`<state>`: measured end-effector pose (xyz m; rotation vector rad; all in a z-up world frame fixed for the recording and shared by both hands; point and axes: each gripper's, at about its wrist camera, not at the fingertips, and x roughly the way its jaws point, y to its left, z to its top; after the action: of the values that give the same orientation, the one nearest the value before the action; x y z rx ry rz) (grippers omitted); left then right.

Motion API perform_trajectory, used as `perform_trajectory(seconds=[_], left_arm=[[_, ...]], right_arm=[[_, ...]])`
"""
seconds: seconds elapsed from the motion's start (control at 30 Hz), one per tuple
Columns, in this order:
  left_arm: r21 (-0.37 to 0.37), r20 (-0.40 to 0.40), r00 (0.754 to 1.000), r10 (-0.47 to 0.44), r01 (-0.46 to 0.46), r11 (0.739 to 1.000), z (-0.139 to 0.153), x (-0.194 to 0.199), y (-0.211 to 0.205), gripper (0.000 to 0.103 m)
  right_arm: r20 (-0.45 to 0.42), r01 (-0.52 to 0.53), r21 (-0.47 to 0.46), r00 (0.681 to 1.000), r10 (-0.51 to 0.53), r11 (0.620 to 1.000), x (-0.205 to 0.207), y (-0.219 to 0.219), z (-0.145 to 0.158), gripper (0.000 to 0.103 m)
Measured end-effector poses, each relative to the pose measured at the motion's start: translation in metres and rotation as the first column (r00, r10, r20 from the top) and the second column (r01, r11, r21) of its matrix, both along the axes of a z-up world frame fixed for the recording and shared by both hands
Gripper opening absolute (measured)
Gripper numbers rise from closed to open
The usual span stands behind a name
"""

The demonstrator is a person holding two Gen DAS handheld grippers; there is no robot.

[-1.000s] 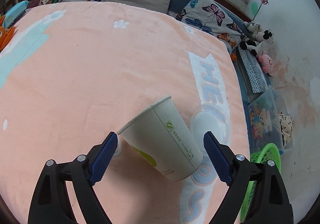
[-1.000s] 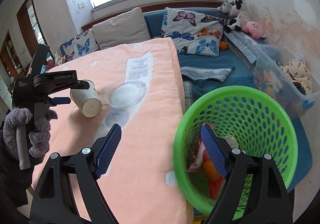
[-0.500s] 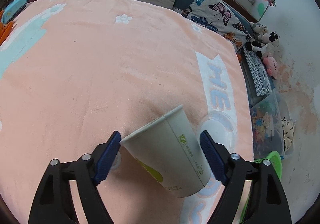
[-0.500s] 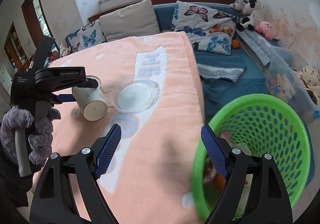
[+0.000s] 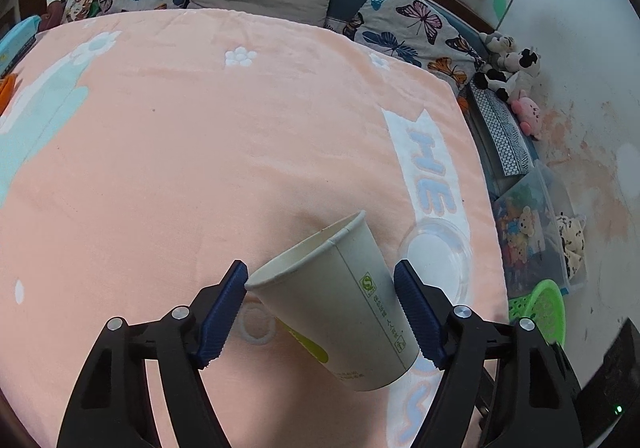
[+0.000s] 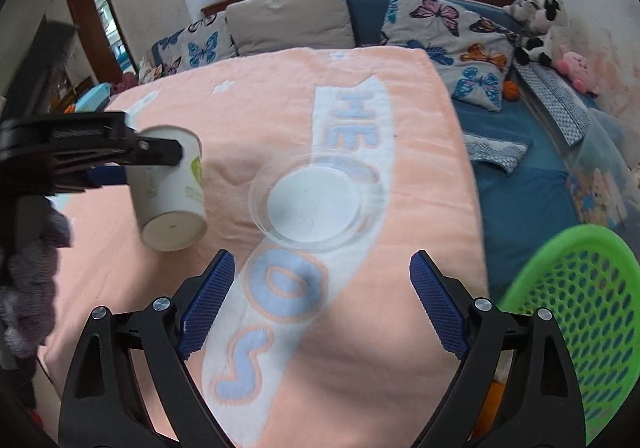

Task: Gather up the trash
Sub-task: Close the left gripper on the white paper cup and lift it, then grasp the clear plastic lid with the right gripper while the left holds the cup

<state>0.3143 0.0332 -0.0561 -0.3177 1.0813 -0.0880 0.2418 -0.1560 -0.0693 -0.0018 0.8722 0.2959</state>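
Now we see left gripper (image 5: 320, 312), blue fingers (image 5: 224, 308) clamped on tilted white paper cup (image 5: 340, 308), lifted above peach blanket-covered table (image 5: 200, 148). Right gripper (image 6: 320, 312) fingers wide, empty, near clear round plastic lid (image 6: 316, 200). Green perforated basket (image 6: 580, 308) at right.

Both wrist views look close down on the blanket (image 5: 200, 152), sharing it
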Motion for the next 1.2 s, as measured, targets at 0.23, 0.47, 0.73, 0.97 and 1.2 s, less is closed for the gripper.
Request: perform_trajectory(seconds=[0.23, 0.47, 0.73, 0.97, 1.2], left_arm=[[0.011, 0.011, 1.000, -0.025, 0.024, 1.000, 0.009, 0.000, 0.018, 0.068], [0.010, 0.002, 0.999, -0.042, 0.041, 0.999, 0.005, 0.004, 0.024, 0.068], [0.034, 0.003, 0.997, -0.071, 0.071, 0.997, 0.003, 0.006, 0.019, 0.068], [0.052, 0.015, 0.994, -0.111, 0.110, 0.993, 0.008, 0.002, 0.009, 0.067], [0.039, 0.031, 0.991, -0.132, 0.131, 0.991, 0.015, -0.008, 0.000, 0.067]], right_arm=[[-0.035, -0.015, -0.032, 0.999, 0.014, 0.999, 0.028, 0.016, -0.018, 0.092], [-0.053, -0.012, -0.048, 0.999, 0.009, 0.999, 0.047, 0.025, -0.031, 0.092], [-0.036, 0.005, -0.061, 0.999, -0.007, 0.998, 0.054, 0.029, -0.033, 0.091], [-0.029, 0.018, -0.044, 0.999, -0.019, 0.999, 0.046, 0.026, -0.028, 0.087], [-0.001, 0.029, -0.023, 1.000, -0.029, 0.999, 0.024, 0.016, -0.010, 0.087]])
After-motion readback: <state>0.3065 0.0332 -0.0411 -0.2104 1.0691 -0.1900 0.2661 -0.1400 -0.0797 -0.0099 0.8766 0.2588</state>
